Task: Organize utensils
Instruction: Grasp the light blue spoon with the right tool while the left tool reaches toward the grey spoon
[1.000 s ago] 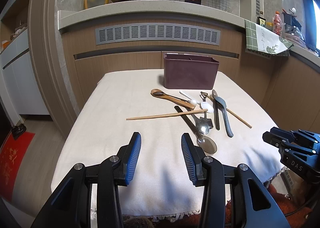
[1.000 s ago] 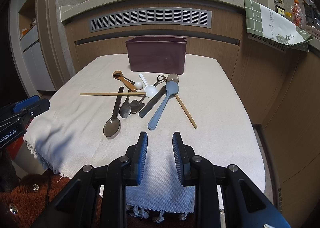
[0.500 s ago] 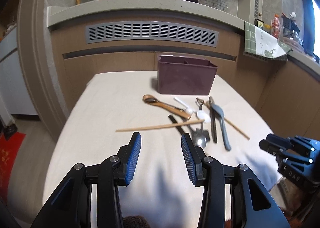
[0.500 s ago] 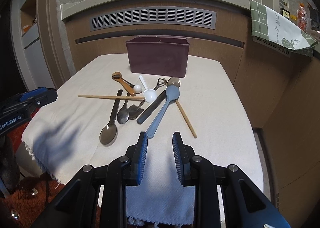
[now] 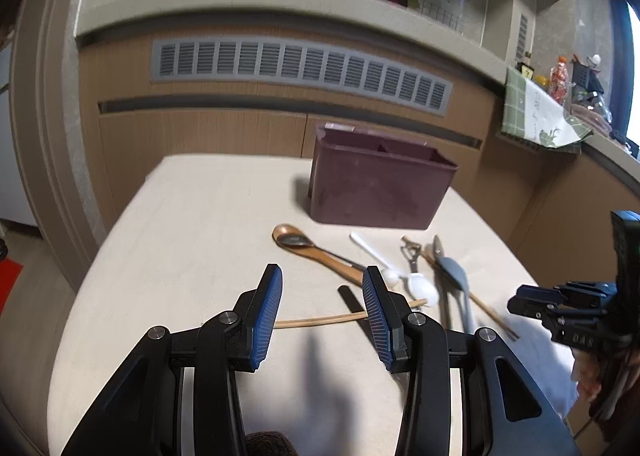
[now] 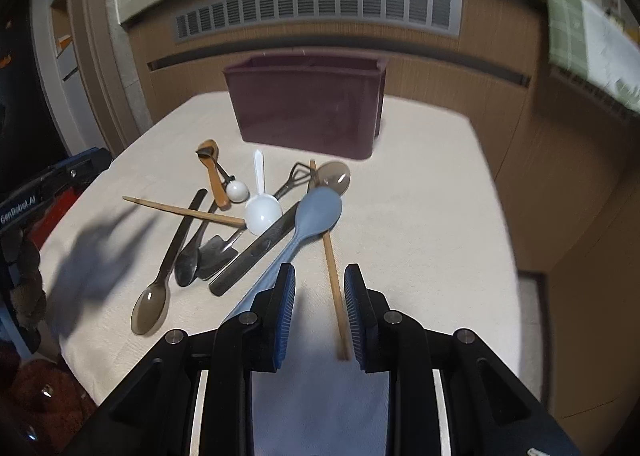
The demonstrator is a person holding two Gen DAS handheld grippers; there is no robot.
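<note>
A dark maroon utensil bin point(image 5: 380, 184) point(image 6: 308, 112) stands at the back of a cloth-covered table point(image 5: 192, 240). Loose utensils lie in front of it: a wooden spoon point(image 5: 316, 250), white scoops point(image 6: 262, 210), a blue-grey spoon point(image 6: 308, 226), metal spoons point(image 6: 154, 302), a small metal spatula point(image 6: 218, 250) and two wooden chopsticks point(image 6: 334, 280) point(image 5: 320, 321). My left gripper point(image 5: 322, 310) is open above the left chopstick. My right gripper point(image 6: 320, 312) is open, its fingers on either side of the near end of the right chopstick, beside the blue spoon's handle.
A wooden counter front with a grey vent grille point(image 5: 296, 68) rises behind the table. A green checked cloth point(image 5: 536, 116) hangs over the counter at right. The table's left half point(image 5: 160, 256) holds nothing but cloth. The right gripper also shows in the left wrist view point(image 5: 560, 308).
Both grippers have moved forward over the table toward the utensils. The right gripper now straddles the chopstick's near end. Jaws stayed open; nothing was picked up.
</note>
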